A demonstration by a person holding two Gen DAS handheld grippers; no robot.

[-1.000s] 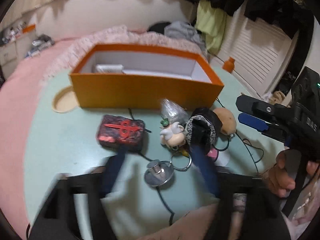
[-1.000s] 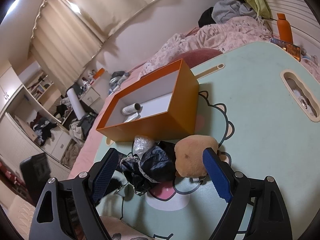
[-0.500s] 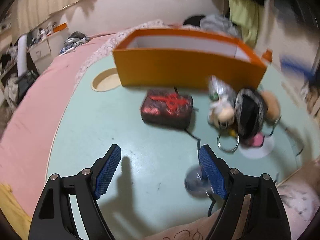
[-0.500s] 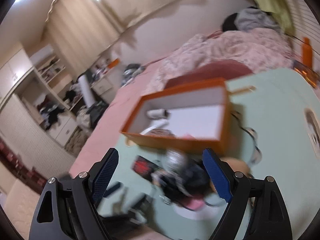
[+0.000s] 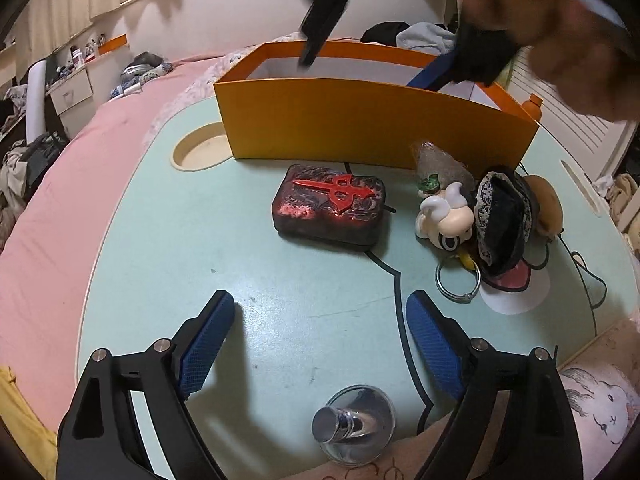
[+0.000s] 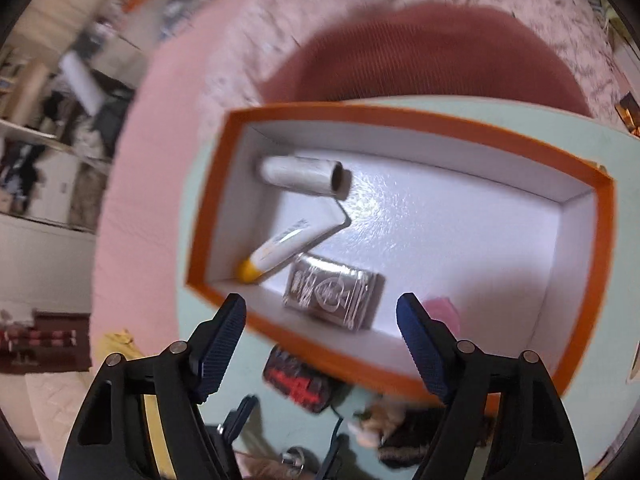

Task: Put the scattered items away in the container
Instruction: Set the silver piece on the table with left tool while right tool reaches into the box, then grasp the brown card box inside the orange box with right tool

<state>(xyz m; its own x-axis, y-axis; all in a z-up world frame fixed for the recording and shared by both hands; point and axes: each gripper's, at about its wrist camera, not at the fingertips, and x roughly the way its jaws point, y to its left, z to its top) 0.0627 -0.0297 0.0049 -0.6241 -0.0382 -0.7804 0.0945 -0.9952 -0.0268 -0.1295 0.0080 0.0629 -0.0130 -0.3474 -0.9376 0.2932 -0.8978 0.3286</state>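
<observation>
The box sits below our right tongs, which point down into it from above; in the left view it stands on the table beyond the left tongs, past the red case. We hold the right tongs over the open top because that is where things are let go. Their jaws are closing with nothing between them. Under them lie a white roll, a yellow-capped tube and a silver tin, all on the box floor toward its left end, with a small pink thing just inside the right finger. The right end is bare, so we judge there is room for more.

Our left tongs hang low over the table, jaws opening and empty, aimed at the red case straight ahead between the fingers. We read this as lining up for the next pick. A metal cap lies close under the tongs, nearer than the fingertips. Off to the right of the right finger a figure, a black pouch, a ring and a brown plush cluster touching one another, the plush partly hidden behind the pouch. They are bunched close to the box wall, which keeps each carry short.
</observation>
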